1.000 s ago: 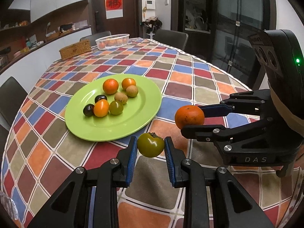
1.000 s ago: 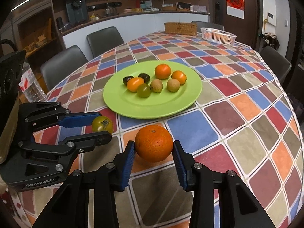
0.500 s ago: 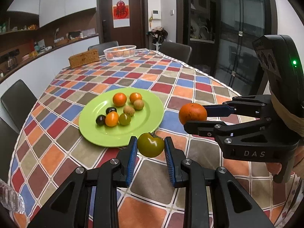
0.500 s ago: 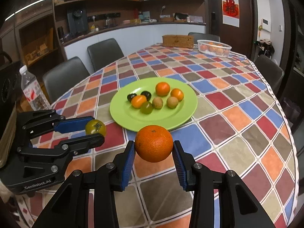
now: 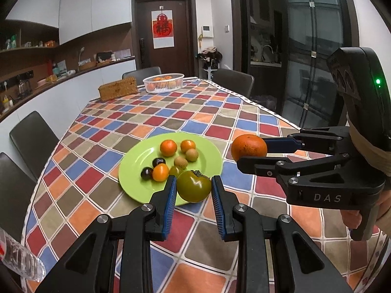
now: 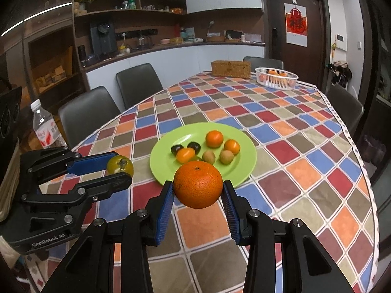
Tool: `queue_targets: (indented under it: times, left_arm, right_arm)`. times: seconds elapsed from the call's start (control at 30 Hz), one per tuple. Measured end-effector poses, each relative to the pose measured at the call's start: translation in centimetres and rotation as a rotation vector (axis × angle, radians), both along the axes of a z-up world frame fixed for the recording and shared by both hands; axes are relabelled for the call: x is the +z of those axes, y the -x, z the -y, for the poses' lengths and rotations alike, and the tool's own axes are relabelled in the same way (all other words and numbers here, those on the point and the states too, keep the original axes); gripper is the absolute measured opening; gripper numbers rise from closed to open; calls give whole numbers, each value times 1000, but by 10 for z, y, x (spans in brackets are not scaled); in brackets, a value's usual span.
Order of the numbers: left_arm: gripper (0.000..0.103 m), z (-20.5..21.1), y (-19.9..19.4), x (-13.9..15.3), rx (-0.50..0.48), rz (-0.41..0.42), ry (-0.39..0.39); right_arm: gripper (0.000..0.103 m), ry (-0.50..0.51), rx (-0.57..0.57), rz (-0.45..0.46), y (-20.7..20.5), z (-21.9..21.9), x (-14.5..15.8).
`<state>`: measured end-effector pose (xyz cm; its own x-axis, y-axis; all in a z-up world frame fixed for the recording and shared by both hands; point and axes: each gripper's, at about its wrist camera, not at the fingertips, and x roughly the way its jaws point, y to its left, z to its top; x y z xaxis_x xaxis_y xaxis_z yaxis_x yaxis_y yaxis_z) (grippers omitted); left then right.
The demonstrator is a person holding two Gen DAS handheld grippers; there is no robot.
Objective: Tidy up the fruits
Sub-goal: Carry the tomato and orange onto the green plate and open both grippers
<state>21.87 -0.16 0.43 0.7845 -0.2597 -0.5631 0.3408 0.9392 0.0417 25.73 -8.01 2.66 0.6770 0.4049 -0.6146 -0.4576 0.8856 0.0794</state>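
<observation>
While the left gripper (image 5: 194, 191) clamps a green tomato (image 5: 193, 186) — calyx up — the right gripper (image 6: 198, 196) pinches an orange (image 6: 198, 184).

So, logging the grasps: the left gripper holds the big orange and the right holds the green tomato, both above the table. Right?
Swapped. The left gripper holds the green tomato and the right gripper the big orange, per both wrist views.

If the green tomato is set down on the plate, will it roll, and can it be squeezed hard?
The green tomato, held in the left gripper, looks round and glossy, so it may roll on the smooth green plate and nudge the fruit there. Its flattish shape and stem cap could slow it. The skin looks thin, so a hard squeeze might bruise it.
</observation>
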Motion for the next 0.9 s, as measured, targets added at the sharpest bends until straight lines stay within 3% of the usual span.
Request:
queue_targets:
  times: [0.43, 0.9]
  left_arm:
    - [29, -18, -41, 12, 46, 12, 42]
    - [29, -38, -119, -8, 99, -109, 97]
  right_arm:
    - [41, -24, 1, 18, -41, -15, 13]
    - [41, -14, -21, -61, -106, -26, 0]
